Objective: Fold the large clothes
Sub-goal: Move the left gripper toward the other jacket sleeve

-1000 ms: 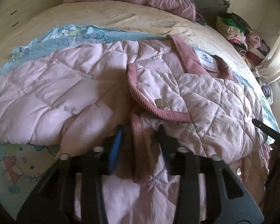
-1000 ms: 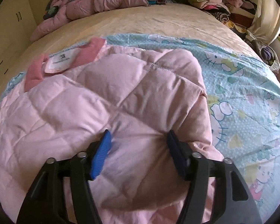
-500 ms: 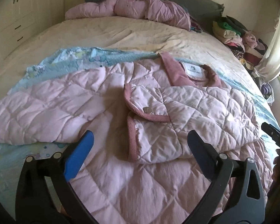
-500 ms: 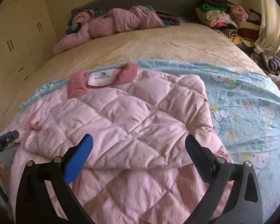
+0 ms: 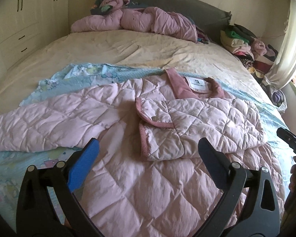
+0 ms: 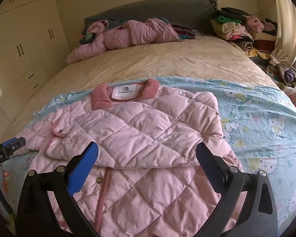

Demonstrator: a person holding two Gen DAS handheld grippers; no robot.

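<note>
- My left gripper (image 5: 148, 154) hangs above the bed with its blue-padded jaws spread wide and nothing between them; the pads touch no cloth.
- My right gripper (image 6: 147, 154) is the same: jaws wide, empty, held clear of the fabric.
- The pale pink quilted jacket (image 5: 140, 177) lies flat on the light blue cartoon-print sheet (image 6: 266, 122), dusty-pink collar and white label (image 5: 198, 83) toward twelve o'clock.
- In the left view, one sleeve (image 5: 197, 126) is folded across the jacket's chest, its ribbed cuff at centre; the other sleeve (image 5: 45, 124) stretches out toward nine o'clock.
- At twelve o'clock, by the grey padded headboard (image 6: 148, 9), a crumpled pink padded garment (image 6: 128, 35) lies well apart from the jacket.
- At two o'clock a stack of mixed folded clothes (image 6: 238, 29) sits beside a cream curtain (image 5: 288, 45).
- Cream cupboards with dark handles (image 6: 19, 45) stand at ten o'clock.
- The cream bedspread (image 5: 128, 49) between jacket and headboard is bare, and nothing lies on the jacket.
- The other gripper's tip shows at each view's edge.
</note>
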